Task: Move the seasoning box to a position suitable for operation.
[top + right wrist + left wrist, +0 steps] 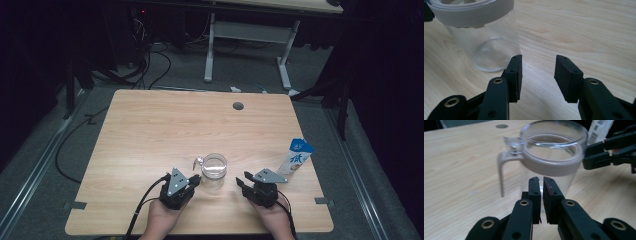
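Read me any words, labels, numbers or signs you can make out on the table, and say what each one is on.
Blue and white carton: a large dark character on its white front, too blurred to read.
Same carton in the left gripper view: a barcode with small print beside it, too small to read.
Clear jug: no text or markings visible.
Table: no text.

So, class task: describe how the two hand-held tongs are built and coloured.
Both the left tongs and the right tongs are black, with linked arms studded with brass-coloured rivets and flat, rough pads. Each carries a grey three-cornered plate on top. A black cable trails from the left one. One left pad bears faint red marks. No sleeves are visible.
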### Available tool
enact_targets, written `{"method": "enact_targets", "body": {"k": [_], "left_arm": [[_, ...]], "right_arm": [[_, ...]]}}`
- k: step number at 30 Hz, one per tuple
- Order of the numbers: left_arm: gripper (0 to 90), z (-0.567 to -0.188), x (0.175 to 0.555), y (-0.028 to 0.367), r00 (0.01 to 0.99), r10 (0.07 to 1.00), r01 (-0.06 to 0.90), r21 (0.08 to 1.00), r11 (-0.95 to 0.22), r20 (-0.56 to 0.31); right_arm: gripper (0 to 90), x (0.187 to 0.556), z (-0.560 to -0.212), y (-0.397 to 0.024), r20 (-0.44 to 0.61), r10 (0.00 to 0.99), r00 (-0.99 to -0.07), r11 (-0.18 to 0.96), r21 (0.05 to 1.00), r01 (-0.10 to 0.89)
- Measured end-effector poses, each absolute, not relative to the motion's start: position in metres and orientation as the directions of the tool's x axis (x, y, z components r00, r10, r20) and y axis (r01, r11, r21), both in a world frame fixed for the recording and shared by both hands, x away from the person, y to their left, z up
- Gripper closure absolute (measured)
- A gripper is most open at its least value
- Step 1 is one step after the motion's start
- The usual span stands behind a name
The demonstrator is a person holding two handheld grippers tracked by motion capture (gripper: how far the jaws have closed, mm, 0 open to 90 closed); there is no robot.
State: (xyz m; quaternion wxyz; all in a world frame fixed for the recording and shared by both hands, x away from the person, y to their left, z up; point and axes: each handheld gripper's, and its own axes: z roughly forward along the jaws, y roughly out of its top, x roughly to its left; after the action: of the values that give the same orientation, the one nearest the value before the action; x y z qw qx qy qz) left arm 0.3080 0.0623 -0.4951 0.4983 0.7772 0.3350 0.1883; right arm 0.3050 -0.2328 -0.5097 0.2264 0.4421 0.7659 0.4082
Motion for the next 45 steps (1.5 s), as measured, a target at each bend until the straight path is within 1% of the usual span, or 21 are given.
{"method": "enact_targets", "body": {"k": [2,4,6,8,9,11,13,16,17,18,19,22,25,27,29,34,40,45], "left_arm": [[80.9,-0.491,0.311,0.069,0.689,0.724,0.330,0.903,-0.277,-0.030],[77.2,-0.488,0.315,0.073,0.674,0.738,0.345,0.898,-0.274,-0.034],[76.7,-0.484,0.320,0.076,0.661,0.750,0.347,0.897,-0.273,-0.028],[75.8,-0.479,0.323,0.078,0.645,0.764,0.343,0.900,-0.270,-0.016],[74.9,-0.478,0.326,0.078,0.640,0.768,0.346,0.900,-0.264,-0.020],[74.6,-0.475,0.330,0.077,0.631,0.776,0.347,0.900,-0.263,-0.016],[72.8,-0.473,0.334,0.077,0.630,0.776,0.351,0.900,-0.256,-0.025],[73.1,-0.470,0.339,0.075,0.633,0.773,0.338,0.909,-0.243,-0.028],[73.1,-0.469,0.340,0.074,0.634,0.773,0.339,0.911,-0.237,-0.035],[73.3,-0.468,0.342,0.073,0.641,0.766,0.340,0.913,-0.226,-0.049],[74.4,-0.468,0.344,0.072,0.646,0.761,0.344,0.913,-0.218,-0.062],[81.2,-0.466,0.349,0.065,0.644,0.763,0.342,0.913,-0.221,-0.056],[84.4,-0.463,0.351,0.061,0.634,0.771,0.331,0.921,-0.203,-0.058],[86.0,-0.461,0.352,0.058,0.632,0.773,0.329,0.924,-0.195,-0.062],[87.4,-0.460,0.353,0.055,0.633,0.772,0.328,0.923,-0.199,-0.059],[88.8,-0.460,0.352,0.047,0.648,0.760,0.321,0.920,-0.224,-0.041],[89.4,-0.461,0.351,0.044,0.649,0.761,0.317,0.916,-0.245,-0.021],[90.0,-0.462,0.350,0.042,0.654,0.756,0.312,0.917,-0.249,-0.017]], "right_arm": [[57.9,0.305,-0.509,-0.231,0.016,0.856,-0.516,0.281,0.825,0.491],[58.3,0.303,-0.506,-0.228,-0.005,0.852,-0.524,0.295,0.830,0.473],[58.3,0.304,-0.502,-0.226,0.004,0.838,-0.546,0.300,0.832,0.467],[58.5,0.307,-0.497,-0.222,-0.010,0.833,-0.553,0.314,0.831,0.459],[59.2,0.309,-0.495,-0.221,-0.016,0.834,-0.552,0.316,0.833,0.453],[59.5,0.315,-0.491,-0.220,0.004,0.832,-0.554,0.298,0.841,0.453],[59.5,0.322,-0.490,-0.218,-0.006,0.838,-0.546,0.301,0.838,0.454],[62.4,0.329,-0.490,-0.215,-0.043,0.839,-0.543,0.329,0.835,0.441],[63.6,0.331,-0.491,-0.216,-0.039,0.842,-0.538,0.323,0.835,0.445],[64.0,0.332,-0.492,-0.216,-0.032,0.840,-0.541,0.321,0.834,0.449],[66.8,0.332,-0.492,-0.217,-0.031,0.838,-0.544,0.323,0.833,0.450],[72.6,0.329,-0.493,-0.220,-0.012,0.830,-0.557,0.308,0.842,0.442],[77.2,0.325,-0.494,-0.220,-0.031,0.829,-0.558,0.321,0.844,0.430],[79.7,0.324,-0.494,-0.221,-0.025,0.824,-0.566,0.318,0.846,0.427],[80.9,0.323,-0.494,-0.222,-0.012,0.823,-0.568,0.309,0.849,0.429],[80.9,0.320,-0.493,-0.221,-0.023,0.821,-0.570,0.311,0.856,0.413],[81.8,0.319,-0.490,-0.223,-0.010,0.823,-0.568,0.293,0.864,0.409],[88.4,0.318,-0.489,-0.223,-0.002,0.819,-0.574,0.286,0.869,0.404]]}}
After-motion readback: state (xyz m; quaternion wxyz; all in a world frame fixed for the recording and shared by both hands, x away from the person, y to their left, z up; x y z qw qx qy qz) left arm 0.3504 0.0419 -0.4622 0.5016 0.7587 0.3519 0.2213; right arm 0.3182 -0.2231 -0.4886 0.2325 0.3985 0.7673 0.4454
